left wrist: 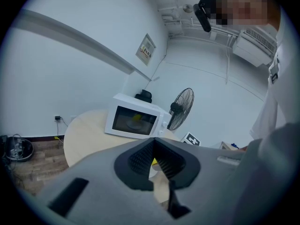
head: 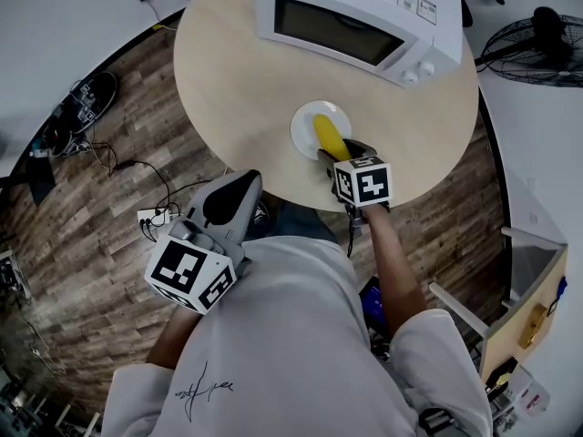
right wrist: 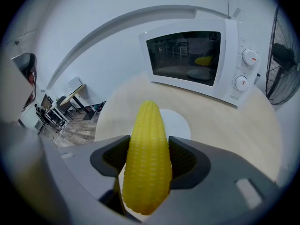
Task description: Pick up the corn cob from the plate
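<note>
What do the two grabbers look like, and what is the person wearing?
The left gripper and the right gripper are smooth grey shells with dark ribbed pads inside the jaws. Each carries a white box with black square markers: the left cube and the right cube. The person wears a white short-sleeved shirt with a small black scribble print.

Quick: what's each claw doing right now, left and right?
Left claw: closed, empty.
Right claw: closed on the corn cob.
</note>
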### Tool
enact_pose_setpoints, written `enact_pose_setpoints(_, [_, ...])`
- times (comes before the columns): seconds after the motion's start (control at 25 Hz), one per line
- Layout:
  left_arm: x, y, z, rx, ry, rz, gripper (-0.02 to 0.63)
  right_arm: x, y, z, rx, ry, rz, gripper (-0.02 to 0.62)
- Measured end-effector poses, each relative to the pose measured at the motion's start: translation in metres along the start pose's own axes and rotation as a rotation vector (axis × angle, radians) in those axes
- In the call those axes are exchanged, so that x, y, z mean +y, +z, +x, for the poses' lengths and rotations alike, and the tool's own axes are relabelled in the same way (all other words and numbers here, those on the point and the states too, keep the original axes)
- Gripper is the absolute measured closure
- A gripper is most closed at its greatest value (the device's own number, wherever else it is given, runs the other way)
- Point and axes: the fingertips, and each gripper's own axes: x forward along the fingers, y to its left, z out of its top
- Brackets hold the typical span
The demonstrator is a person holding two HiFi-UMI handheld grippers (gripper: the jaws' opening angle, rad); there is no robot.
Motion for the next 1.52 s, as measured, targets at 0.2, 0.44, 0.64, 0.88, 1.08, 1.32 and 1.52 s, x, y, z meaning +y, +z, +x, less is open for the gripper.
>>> enact_pose_setpoints(0.2, [-0.001, -0.002, -0.007, -0.002, 0.003, 0.001, 0.603, 0.004, -0.003, -0.009, -0.015, -0.01, 0.015, 0.325])
enact_pose_setpoints(0.44, [-0.002, -0.005, -0.014, -0.01, 0.003, -0.004, 0.603, 0.007, -0.006, -0.019, -0.034, -0.026, 0.019, 0.325])
enact_pose_setpoints(0.64, [-0.006, -0.009, -0.019, -0.018, -0.002, -0.005, 0.603, 0.011, -0.011, -0.029, -0.044, -0.038, 0.007, 0.325])
enact_pose_setpoints(0.88, [-0.009, -0.009, -0.028, -0.032, -0.001, -0.002, 0.603, 0.017, -0.012, -0.041, -0.072, -0.039, 0.016, 0.325])
enact_pose_setpoints(1.08, [-0.01, -0.011, -0.036, -0.04, 0.004, -0.001, 0.603, 0.023, -0.01, -0.052, -0.1, -0.031, 0.024, 0.325])
enact_pose_setpoints(1.32, [-0.01, -0.012, -0.039, -0.042, 0.0, -0.007, 0.603, 0.029, -0.006, -0.061, -0.127, -0.016, 0.035, 0.325])
enact_pose_setpoints(1.52, [-0.011, -0.013, -0.04, -0.042, -0.009, -0.006, 0.603, 0.032, -0.003, -0.072, -0.154, -0.017, 0.04, 0.325])
